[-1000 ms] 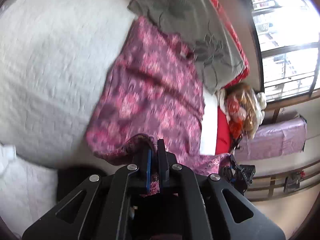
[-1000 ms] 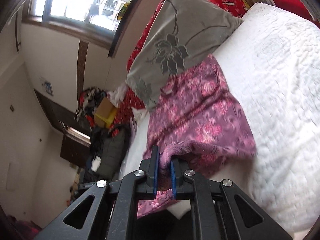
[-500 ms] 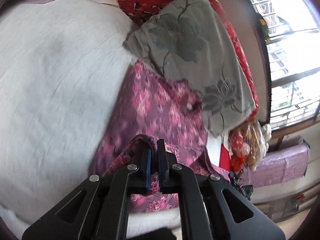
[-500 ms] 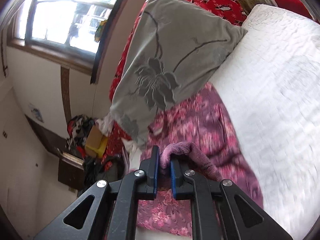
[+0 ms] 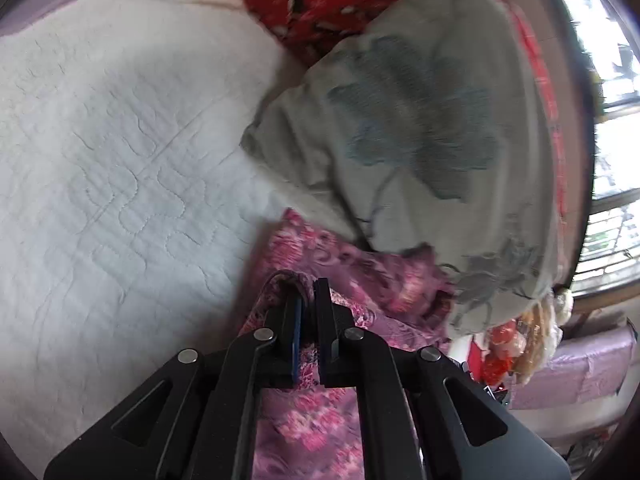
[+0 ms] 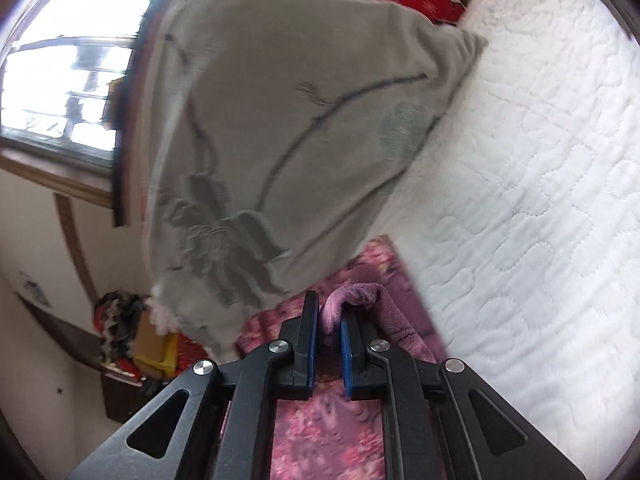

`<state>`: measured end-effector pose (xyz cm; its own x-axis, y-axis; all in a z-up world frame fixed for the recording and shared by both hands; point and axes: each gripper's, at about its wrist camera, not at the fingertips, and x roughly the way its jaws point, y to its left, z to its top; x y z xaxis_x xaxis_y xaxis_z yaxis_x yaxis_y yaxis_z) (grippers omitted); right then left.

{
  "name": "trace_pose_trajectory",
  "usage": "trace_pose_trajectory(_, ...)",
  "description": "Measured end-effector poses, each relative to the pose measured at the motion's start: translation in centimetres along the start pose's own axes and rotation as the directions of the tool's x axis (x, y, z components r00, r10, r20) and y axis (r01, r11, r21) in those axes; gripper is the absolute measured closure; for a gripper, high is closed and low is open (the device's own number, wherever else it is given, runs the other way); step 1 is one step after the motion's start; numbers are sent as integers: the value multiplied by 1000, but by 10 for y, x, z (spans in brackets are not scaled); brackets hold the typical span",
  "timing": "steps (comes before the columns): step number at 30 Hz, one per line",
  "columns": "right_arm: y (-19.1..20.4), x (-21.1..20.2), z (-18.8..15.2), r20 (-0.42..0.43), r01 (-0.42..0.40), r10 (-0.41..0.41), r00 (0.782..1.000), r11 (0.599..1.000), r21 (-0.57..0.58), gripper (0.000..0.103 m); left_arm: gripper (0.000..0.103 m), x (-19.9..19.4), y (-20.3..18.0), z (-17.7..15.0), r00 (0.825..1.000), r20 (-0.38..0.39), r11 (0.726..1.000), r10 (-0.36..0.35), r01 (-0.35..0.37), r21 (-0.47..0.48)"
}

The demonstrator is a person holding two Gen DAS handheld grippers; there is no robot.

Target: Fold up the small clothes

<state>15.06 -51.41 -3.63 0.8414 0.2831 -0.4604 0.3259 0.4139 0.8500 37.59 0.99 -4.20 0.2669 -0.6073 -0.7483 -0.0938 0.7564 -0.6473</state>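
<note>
I have the left gripper (image 5: 306,300) clenched on one corner of the pink floral garment (image 5: 352,272), and the right gripper (image 6: 328,316) clenched on another corner, fuzzy lining showing between its jaws. The garment lies on the white quilted bed (image 5: 120,140), its far edge tucked just under the grey flowered pillow (image 5: 420,128). Both held corners hang near that pillow, above the cloth's far end. I judge the fold closes by lowering both corners evenly onto that far edge beside the pillow; neither hand looks nearer.

Plush pink floral garment (image 5: 320,428) lies on a matt white quilted cloth bedspread (image 5: 120,160).
</note>
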Motion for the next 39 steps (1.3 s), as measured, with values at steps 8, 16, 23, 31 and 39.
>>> trace_pose_trajectory(8,-4,-22,9,20,4,-5,1000,999,40,75,87,-27,24,10,985,11,972,-175,174,-158)
trace_pose_trajectory(16,14,-37,-5,-22,42,-45,999,991,-130,56,49,-47,-14,-31,989,-15,983,-148,149,112)
trace_pose_trajectory(23,39,21,-19,-113,60,-83,990,979,-197,56,49,19,-19,-37,996,-62,988,67,-57,140)
trace_pose_trajectory(31,48,6,9,40,272,-271,962,923,-271,52,49,-7,-10,-19,998,17,991,62,-64,119)
trace_pose_trajectory(39,25,22,-11,22,350,-358,933,894,-280,96,49,14,-30,-39,971,37,941,235,-237,243)
